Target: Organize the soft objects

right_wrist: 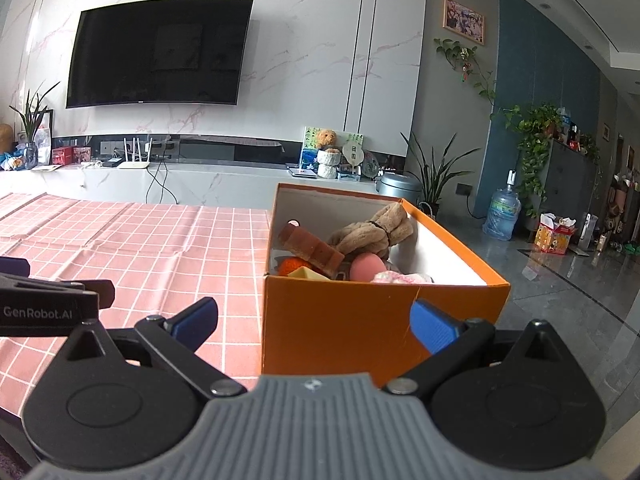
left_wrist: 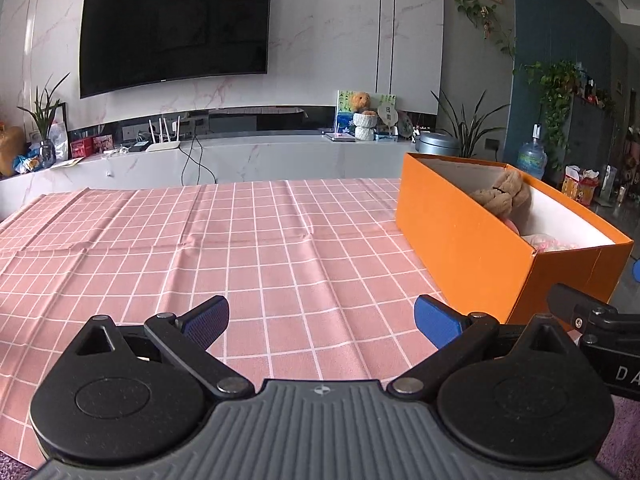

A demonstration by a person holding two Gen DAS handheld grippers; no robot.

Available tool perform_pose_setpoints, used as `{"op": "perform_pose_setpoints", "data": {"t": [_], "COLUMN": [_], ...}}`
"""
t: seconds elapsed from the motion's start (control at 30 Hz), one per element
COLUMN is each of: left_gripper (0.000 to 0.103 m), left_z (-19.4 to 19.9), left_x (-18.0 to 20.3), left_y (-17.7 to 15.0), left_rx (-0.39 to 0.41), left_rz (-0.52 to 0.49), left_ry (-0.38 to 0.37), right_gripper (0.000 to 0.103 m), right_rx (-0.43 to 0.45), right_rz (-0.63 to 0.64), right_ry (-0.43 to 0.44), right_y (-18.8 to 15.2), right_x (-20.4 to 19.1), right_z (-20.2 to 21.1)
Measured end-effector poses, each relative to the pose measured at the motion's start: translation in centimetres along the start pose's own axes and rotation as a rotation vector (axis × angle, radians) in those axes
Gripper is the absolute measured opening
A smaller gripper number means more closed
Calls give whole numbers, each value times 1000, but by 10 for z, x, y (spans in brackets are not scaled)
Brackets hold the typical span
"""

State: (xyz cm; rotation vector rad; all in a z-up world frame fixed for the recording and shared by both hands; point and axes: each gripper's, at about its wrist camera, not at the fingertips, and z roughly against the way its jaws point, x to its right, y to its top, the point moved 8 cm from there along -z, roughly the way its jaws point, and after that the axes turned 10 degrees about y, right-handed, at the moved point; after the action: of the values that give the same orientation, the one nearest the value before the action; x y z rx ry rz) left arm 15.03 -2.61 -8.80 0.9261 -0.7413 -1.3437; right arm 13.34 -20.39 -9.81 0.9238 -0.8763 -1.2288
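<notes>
An orange box [right_wrist: 340, 312] stands on the right side of the pink checked tablecloth [left_wrist: 200, 248]. Inside lie a brown plush toy [right_wrist: 376, 232], a brown block-shaped sponge [right_wrist: 312, 250], a pink egg-shaped ball [right_wrist: 366, 266], an orange ball [right_wrist: 291, 267] and a pink-white fluffy thing [right_wrist: 400, 278]. My right gripper [right_wrist: 316, 320] is open just in front of the box's near wall, holding nothing. My left gripper [left_wrist: 322, 320] is open above bare cloth, left of the orange box [left_wrist: 472, 248], where the brown plush toy [left_wrist: 502, 194] shows.
A white TV bench [left_wrist: 240, 156] with a router, plants and a teddy bear runs behind the table, under a wall-mounted television [left_wrist: 176, 48]. Grey tiled floor [right_wrist: 560, 292], a water bottle [right_wrist: 502, 212] and potted plants lie to the right. The other gripper's body [left_wrist: 592, 324] sits beside the box.
</notes>
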Motion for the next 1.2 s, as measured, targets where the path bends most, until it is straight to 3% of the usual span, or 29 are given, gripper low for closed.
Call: {"op": "perform_pose_setpoints", "data": {"t": [1.2], "left_gripper": [103], "left_z": [4], "left_x": [1], "left_y": [1], "left_rx": [-8], "left_rz": [-15], "left_ry": [0], "right_gripper": [100], "right_rx": [-31], "right_rz": [-34], "right_ry": [2], "right_y": [-4], "right_x": [4], "right_z": [-2]}}
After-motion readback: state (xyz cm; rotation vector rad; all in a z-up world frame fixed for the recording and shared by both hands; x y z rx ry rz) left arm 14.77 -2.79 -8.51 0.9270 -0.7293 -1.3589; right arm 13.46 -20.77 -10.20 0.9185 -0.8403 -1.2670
